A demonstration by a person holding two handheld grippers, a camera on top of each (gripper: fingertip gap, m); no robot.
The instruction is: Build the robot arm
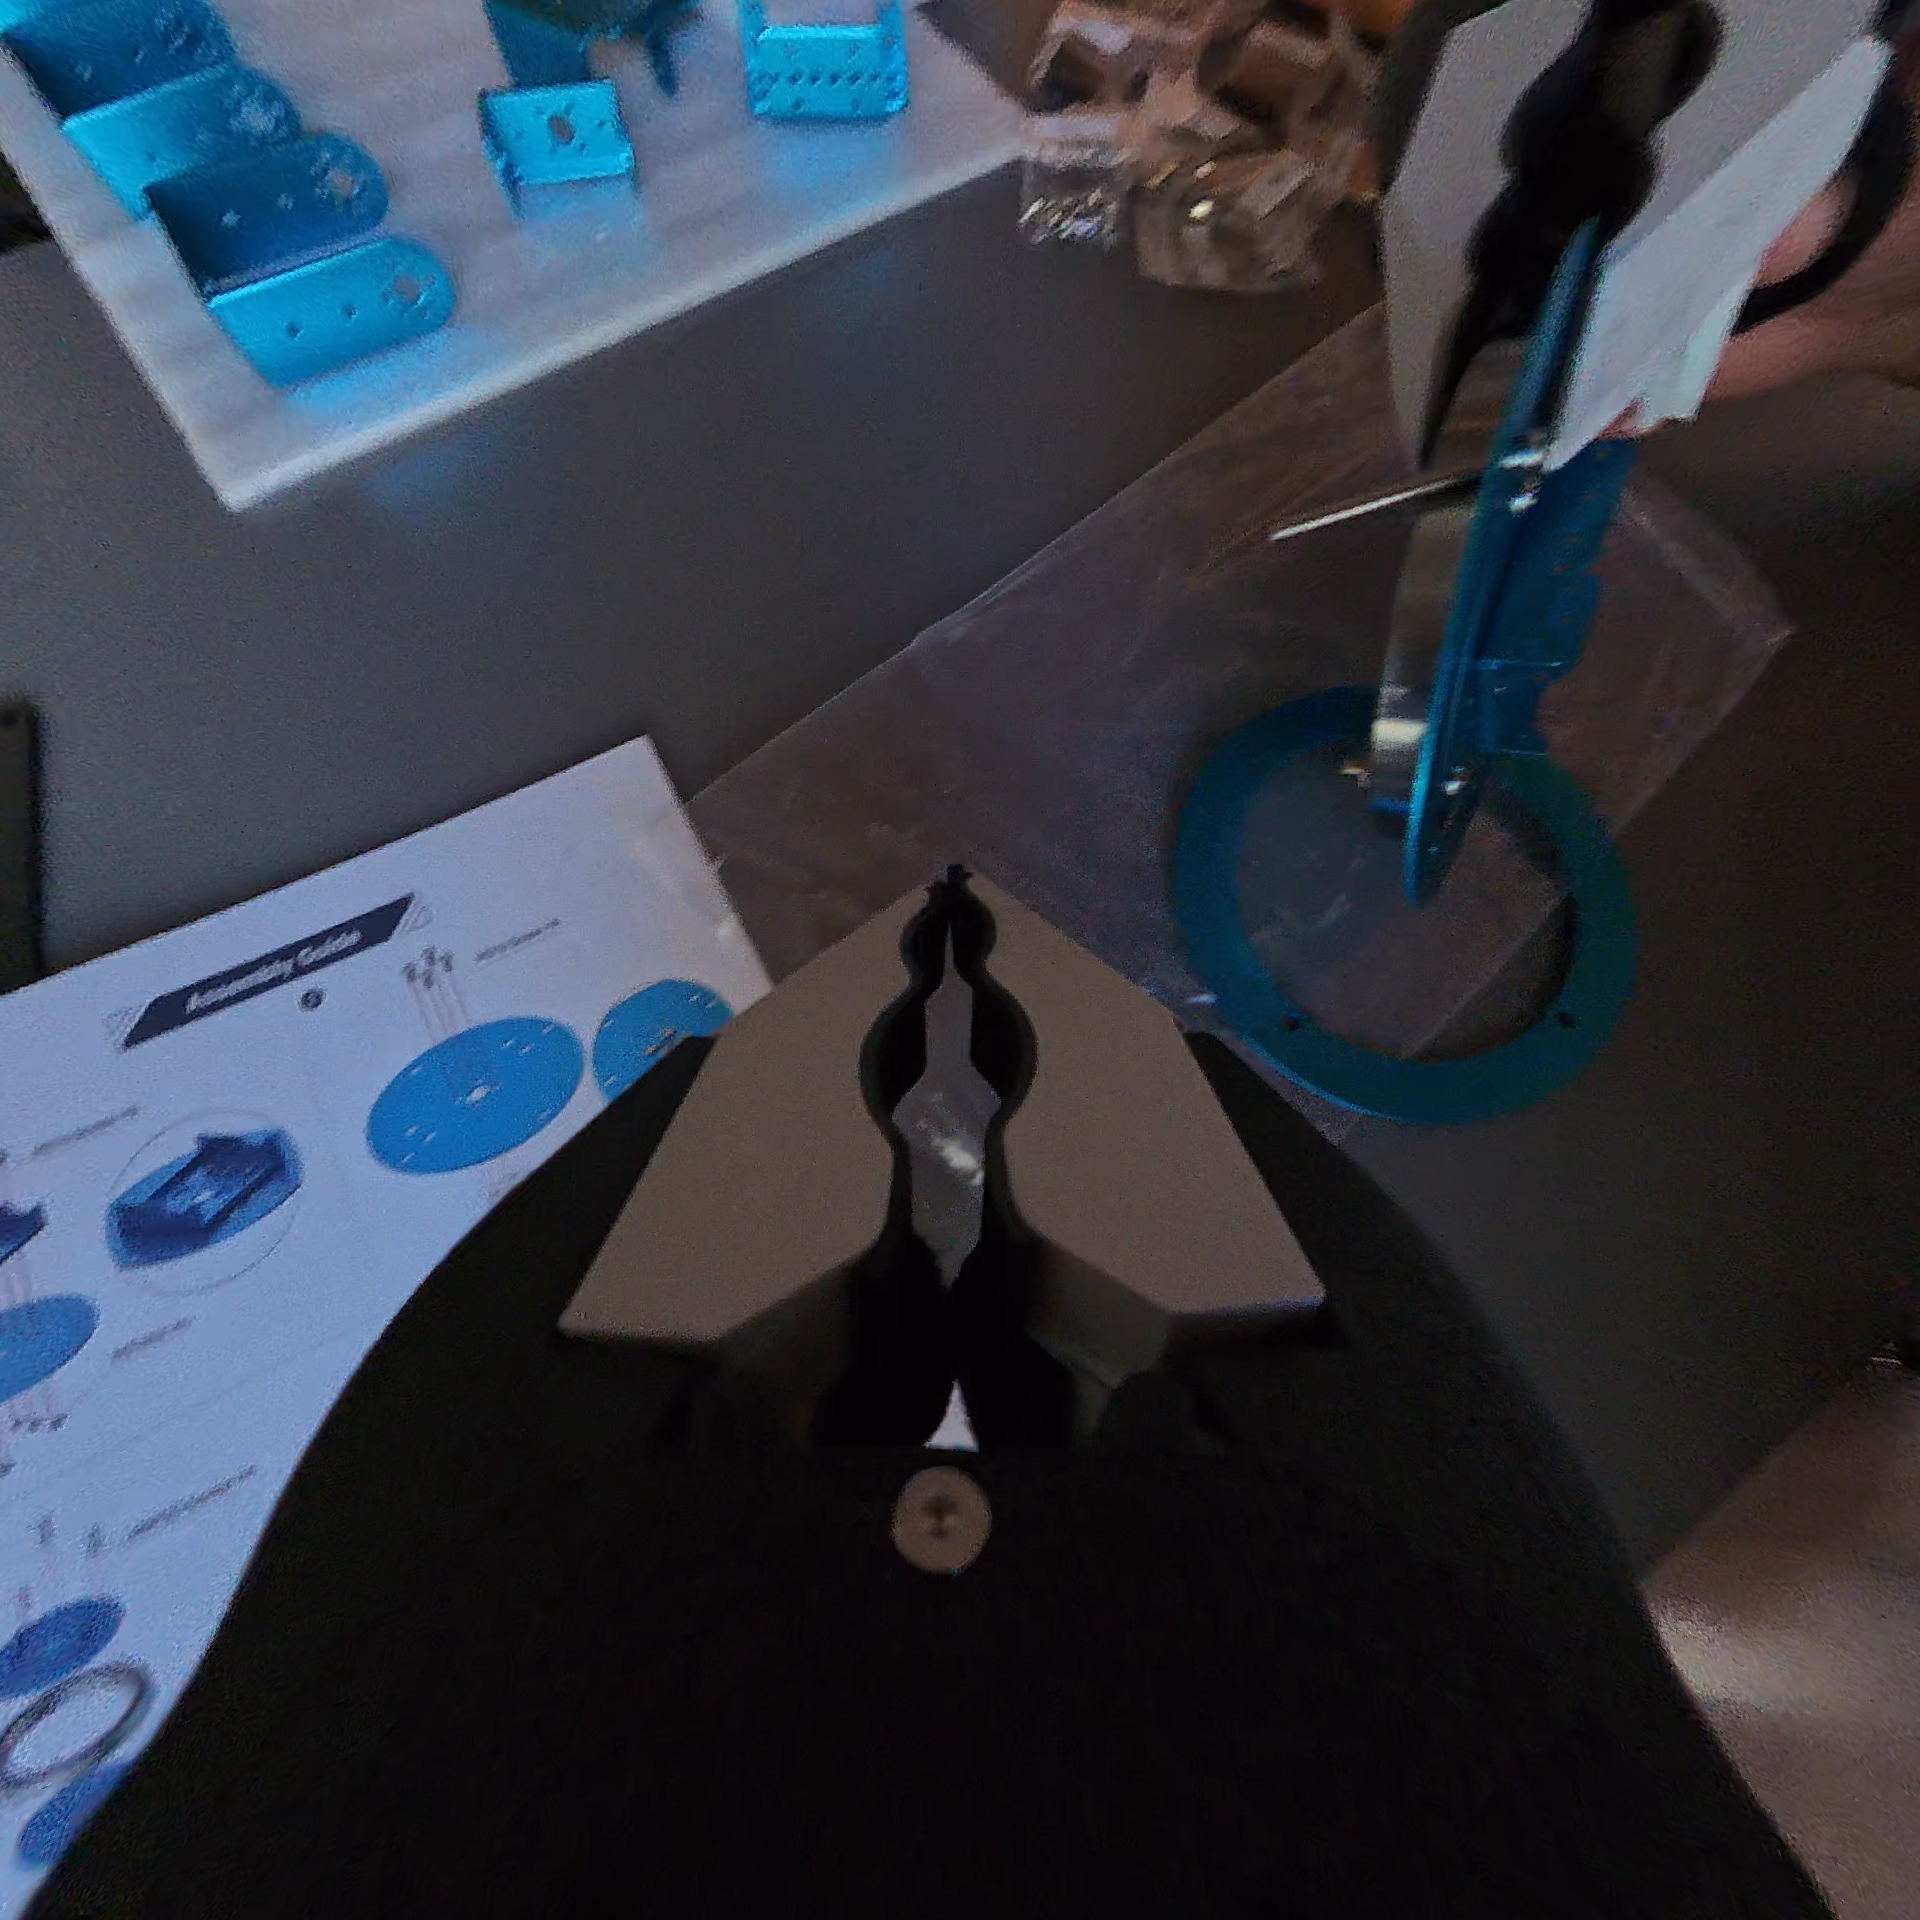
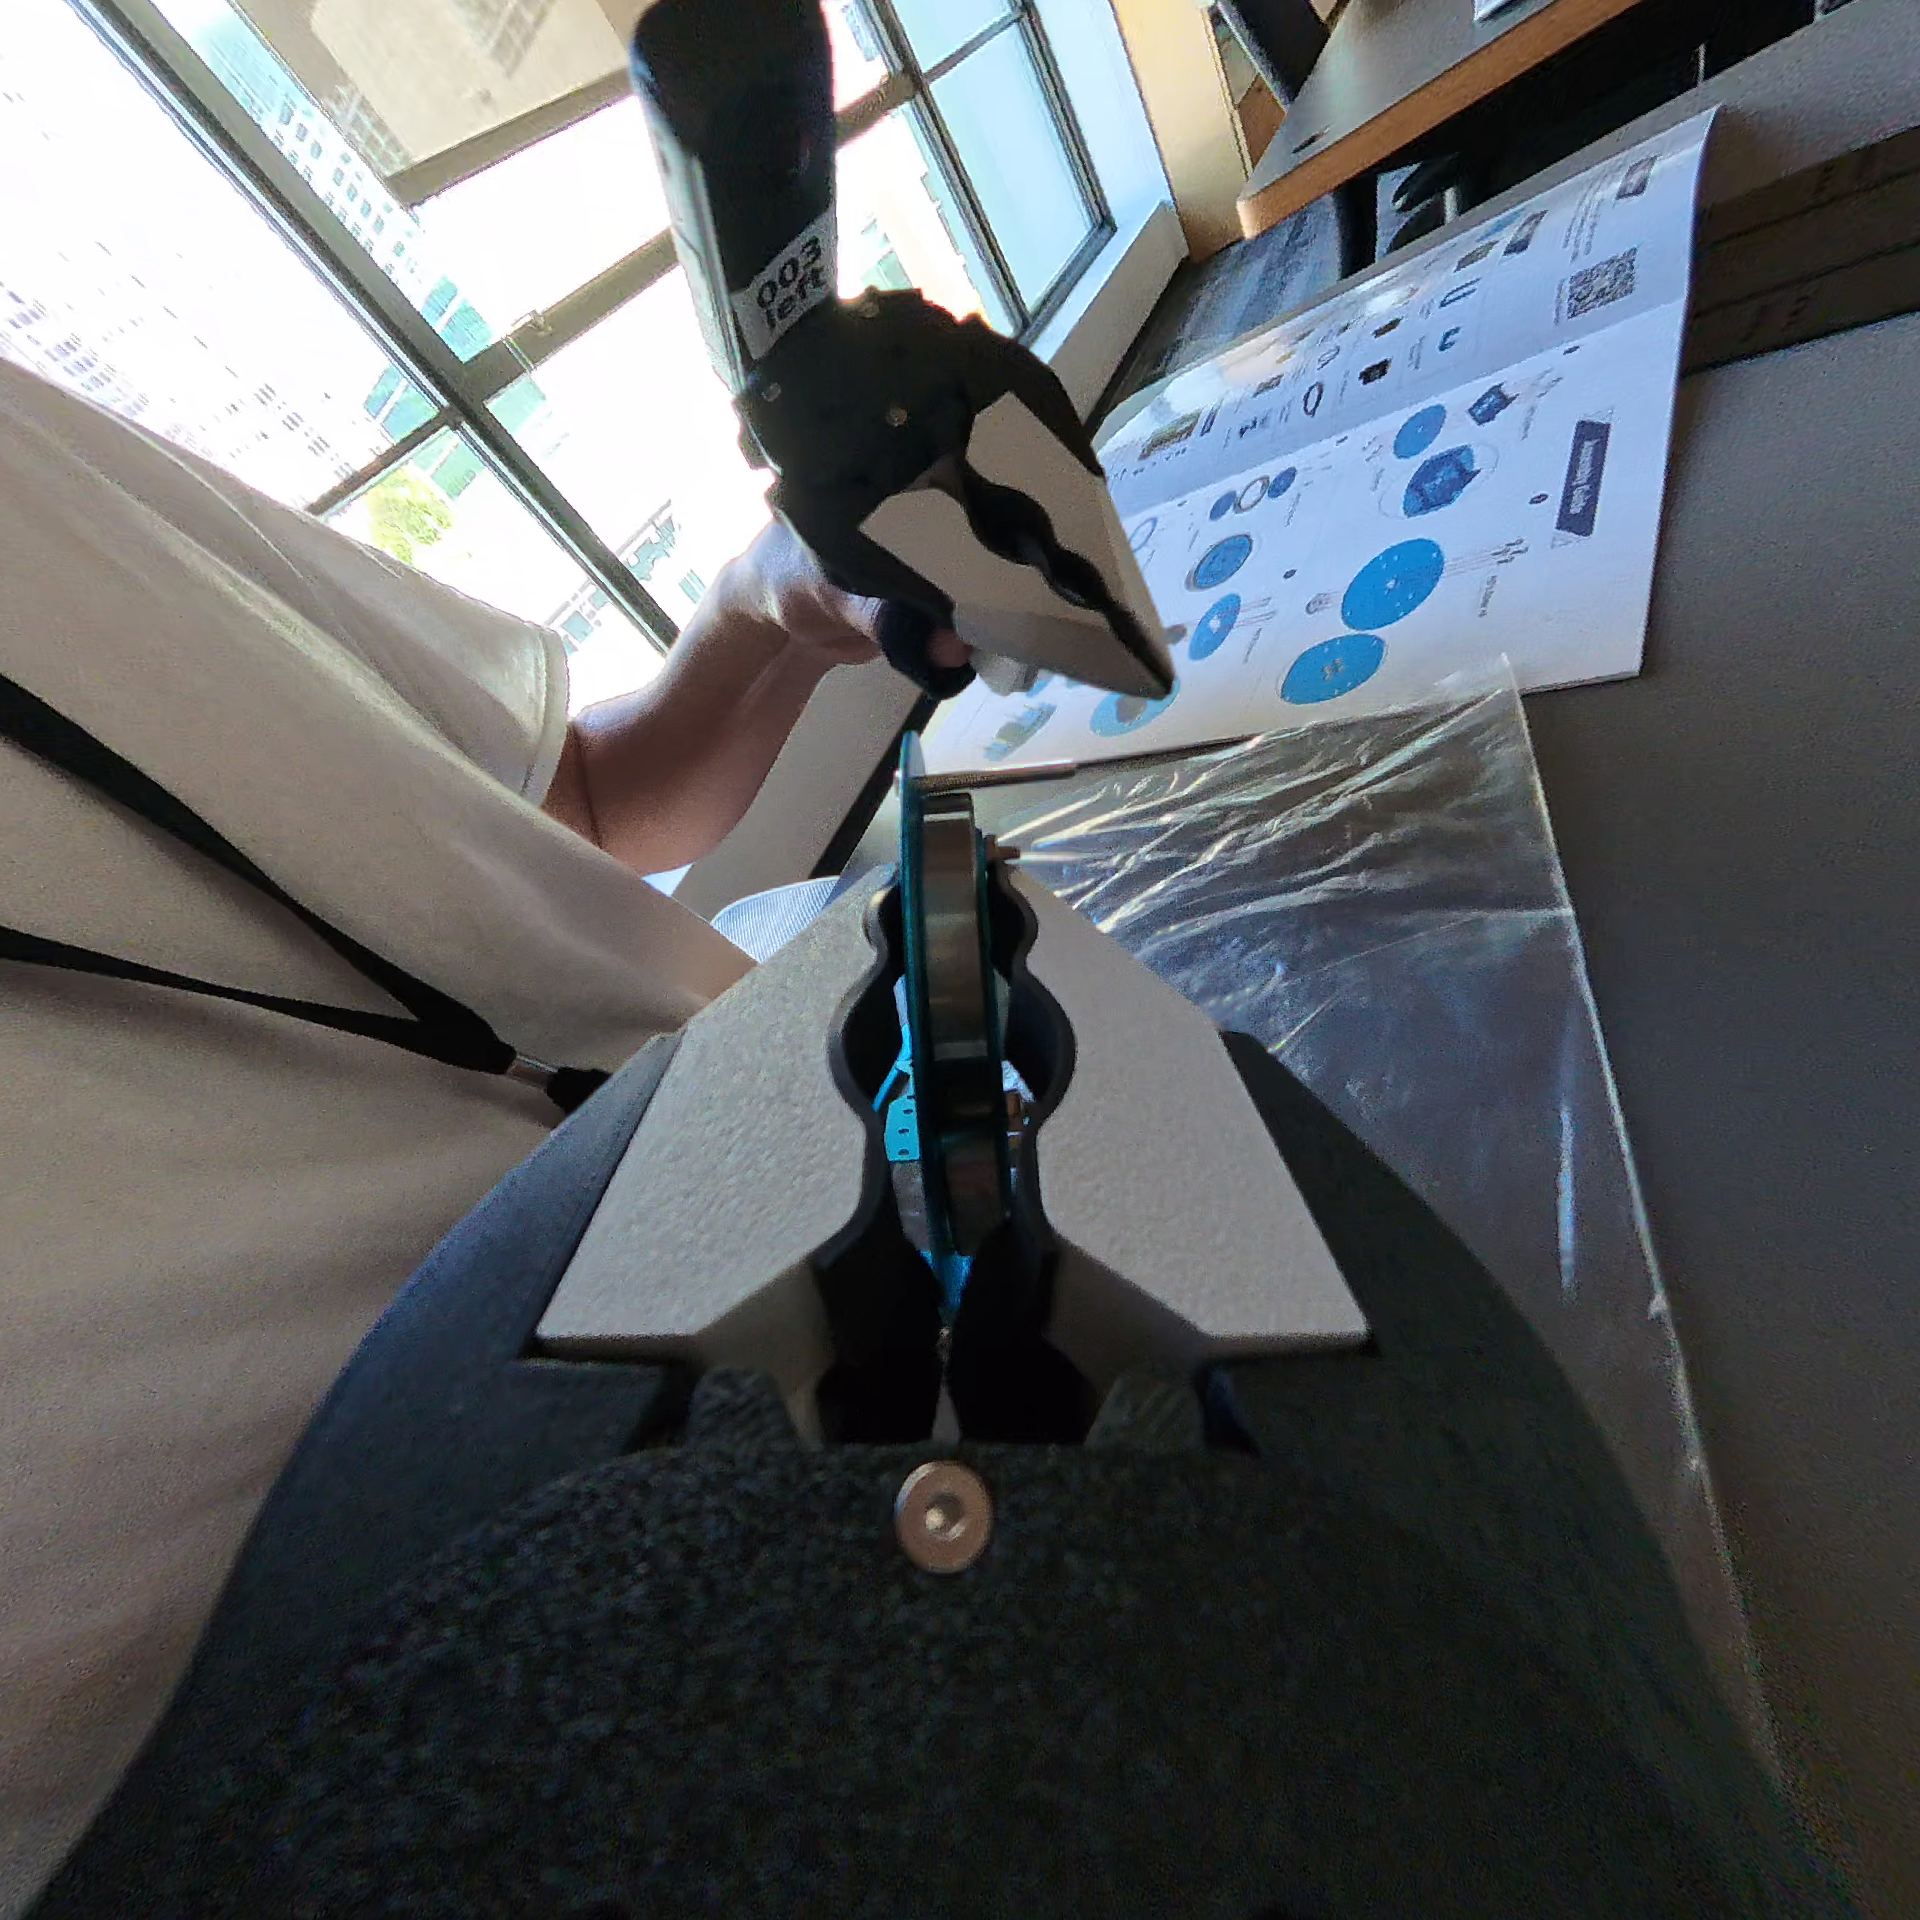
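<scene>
My right gripper [image 2: 951, 888] is shut on a blue disc with a silver ring [image 2: 951, 997], held edge-on. In the left wrist view the right gripper [image 1: 1527, 436] holds this blue disc [image 1: 1475, 707] upright, its lower edge just over a blue ring [image 1: 1403, 1096] that lies on a clear plastic bag [image 1: 1039, 790]. A thin metal rod [image 1: 1351, 509] sticks out sideways from the disc. My left gripper [image 1: 954, 899] is shut, hovering over the bag's edge, left of the ring. A tiny dark speck shows at its tips; I cannot tell what it is. It also shows in the right wrist view [image 2: 1143, 675].
A printed instruction sheet [image 1: 312, 1091] lies left of the bag. A white board [image 1: 582, 270] at the back carries several blue metal brackets [image 1: 312, 301]. Clear bags of small hardware [image 1: 1174, 156] lie beside it. A person in a beige shirt [image 2: 260, 831] stands close by the right gripper. There is about 11 centimetres between the tips of the two grippers.
</scene>
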